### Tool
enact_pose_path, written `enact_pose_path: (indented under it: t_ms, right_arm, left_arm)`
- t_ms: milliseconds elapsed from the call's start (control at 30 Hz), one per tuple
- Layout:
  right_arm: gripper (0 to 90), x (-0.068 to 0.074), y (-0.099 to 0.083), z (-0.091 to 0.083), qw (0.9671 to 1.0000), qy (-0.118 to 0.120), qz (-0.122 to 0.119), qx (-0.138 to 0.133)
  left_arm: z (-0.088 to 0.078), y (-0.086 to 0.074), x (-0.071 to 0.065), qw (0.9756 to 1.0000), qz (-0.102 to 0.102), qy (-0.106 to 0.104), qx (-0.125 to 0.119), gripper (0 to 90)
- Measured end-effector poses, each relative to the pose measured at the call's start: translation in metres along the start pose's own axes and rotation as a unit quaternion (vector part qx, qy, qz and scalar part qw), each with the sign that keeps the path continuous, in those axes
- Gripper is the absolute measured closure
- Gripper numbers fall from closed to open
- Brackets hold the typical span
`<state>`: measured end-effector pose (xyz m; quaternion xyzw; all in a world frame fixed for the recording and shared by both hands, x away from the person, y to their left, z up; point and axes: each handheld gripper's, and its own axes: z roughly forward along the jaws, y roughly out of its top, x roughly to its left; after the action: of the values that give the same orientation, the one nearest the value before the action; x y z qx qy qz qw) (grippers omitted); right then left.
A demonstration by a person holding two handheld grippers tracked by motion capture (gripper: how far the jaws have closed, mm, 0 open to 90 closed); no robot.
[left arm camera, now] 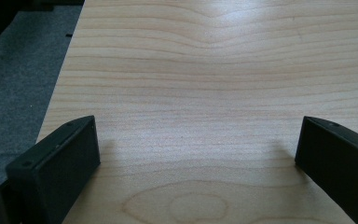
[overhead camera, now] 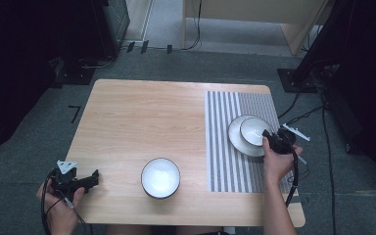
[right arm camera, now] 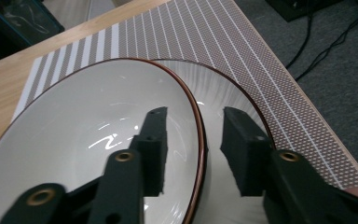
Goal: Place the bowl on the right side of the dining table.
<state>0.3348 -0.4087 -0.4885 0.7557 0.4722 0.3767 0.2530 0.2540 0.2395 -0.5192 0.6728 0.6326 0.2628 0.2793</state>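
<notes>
On the striped placemat (overhead camera: 225, 147) at the table's right lies a white plate (overhead camera: 236, 139) with a small brown-rimmed white bowl (overhead camera: 253, 129) resting on it. My right gripper (overhead camera: 270, 139) is at the near right rim of that bowl. In the right gripper view the right gripper (right arm camera: 196, 114) is open and straddles the bowl's (right arm camera: 84, 121) rim, one jaw inside it and the other over the plate (right arm camera: 223, 88), with a gap on each side. My left gripper (overhead camera: 96, 177) rests low at the front left, open (left arm camera: 198, 126) over bare wood.
A second bowl (overhead camera: 160, 177), dark outside and white inside, stands on the wooden table (overhead camera: 142, 117) near the front middle. The placemat (right arm camera: 242, 42) reaches the table's right edge. Cables and dark stands lie on the grey floor beyond.
</notes>
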Motion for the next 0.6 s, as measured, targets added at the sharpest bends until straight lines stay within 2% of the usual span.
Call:
enact_pose_path:
  t_ms: [67, 100, 133, 267, 300, 367, 400, 433, 500, 600]
  right_arm:
    - [51.2, -0.0016, 0.0008, 0.0001, 1.0, 0.006, 0.001, -0.001]
    - [46.7, -0.002, 0.0002, 0.0002, 0.9999, 0.001, -0.008, -0.006]
    - [46.7, -0.002, 0.0002, 0.0002, 0.9999, 0.001, -0.008, -0.006]
    - [26.8, 0.001, -0.0009, -0.0008, 0.9999, 0.006, -0.01, -0.008]
    - [22.3, 0.0033, -0.0016, -0.001, 0.9997, -0.005, -0.02, -0.009]
    - [20.9, 0.004, -0.0017, -0.0011, 0.9997, -0.005, -0.02, -0.009]
    - [16.1, 0.0041, -0.0023, -0.0019, 0.9994, 0.0, -0.03, -0.014]
    - [15.0, 0.0044, -0.0024, -0.0027, 0.9995, 0.002, -0.028, -0.017]
    - [16.0, 0.0046, -0.0021, -0.0038, 0.9994, -0.021, -0.022, -0.019]
    - [15.0, 0.0038, -0.0029, -0.0072, 0.9988, -0.02, -0.033, -0.031]
  left_arm:
    - [0.0, 0.0, 0.0, 1.0, 0.0, 0.0, 0.0, 0.0]
    - [0.0, 0.0, 0.0, 1.0, 0.0, 0.0, 0.0, 0.0]
    - [0.0, 0.0, 0.0, 1.0, 0.0, 0.0, 0.0, 0.0]
    - [0.0, 0.0, 0.0, 1.0, 0.0, 0.0, 0.0, 0.0]
    - [0.0, 0.0, 0.0, 1.0, 0.0, 0.0, 0.0, 0.0]
    - [0.0, 0.0, 0.0, 1.0, 0.0, 0.0, 0.0, 0.0]
    - [0.0, 0.0, 0.0, 1.0, 0.0, 0.0, 0.0, 0.0]
    - [0.0, 0.0, 0.0, 1.0, 0.0, 0.0, 0.0, 0.0]
    - [0.0, 0.0, 0.0, 1.0, 0.0, 0.0, 0.0, 0.0]
    - [0.0, 0.0, 0.0, 1.0, 0.0, 0.0, 0.0, 0.0]
